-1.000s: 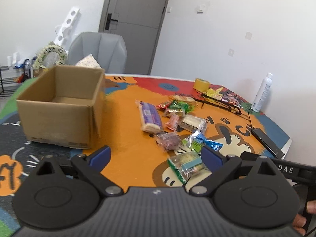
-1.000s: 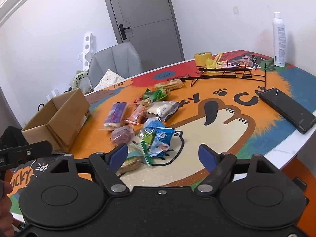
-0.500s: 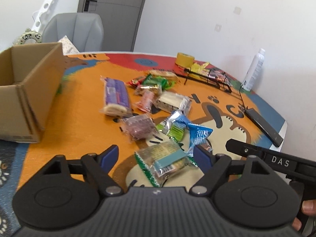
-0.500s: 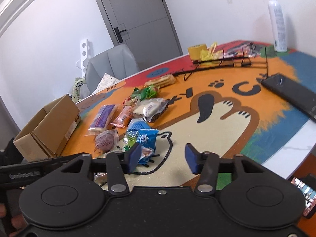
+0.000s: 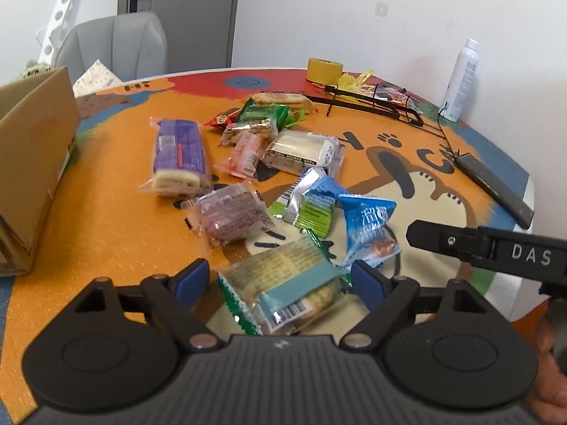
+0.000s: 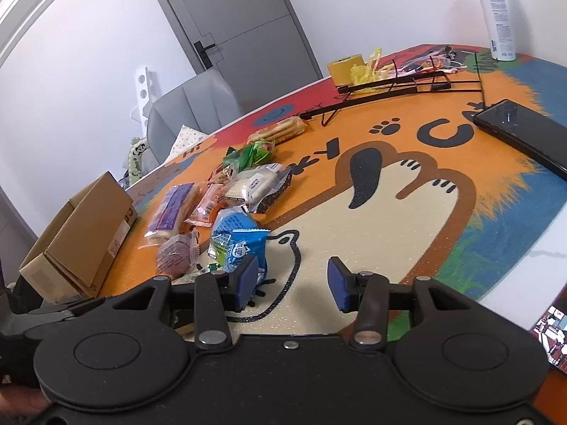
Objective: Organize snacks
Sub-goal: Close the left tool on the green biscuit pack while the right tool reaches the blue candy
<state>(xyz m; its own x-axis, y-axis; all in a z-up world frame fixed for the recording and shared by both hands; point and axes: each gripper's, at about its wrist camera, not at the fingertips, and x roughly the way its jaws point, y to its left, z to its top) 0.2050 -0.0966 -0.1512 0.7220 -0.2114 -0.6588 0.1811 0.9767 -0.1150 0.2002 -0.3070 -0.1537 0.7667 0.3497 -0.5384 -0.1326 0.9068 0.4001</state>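
Orange cartoon table mat (image 5: 106, 219) carries the loose snack pile mid-table. Only the left wrist view shows the clear packet with a teal band (image 5: 294, 283), lying between the wide-set pads of the left gripper (image 5: 280, 276), which have just been opening a little and do not press it; its long axis slants toward the far right corner. The right wrist view alone shows a lit screen (image 6: 553, 333) beyond the near right edge. There the right gripper (image 6: 292, 279), jaws narrower and just closed in, holds nothing; its left pad covers part of the blue packet (image 6: 244, 248). A cardboard box (image 6: 81, 241) at the left edge is cut off in the left view.
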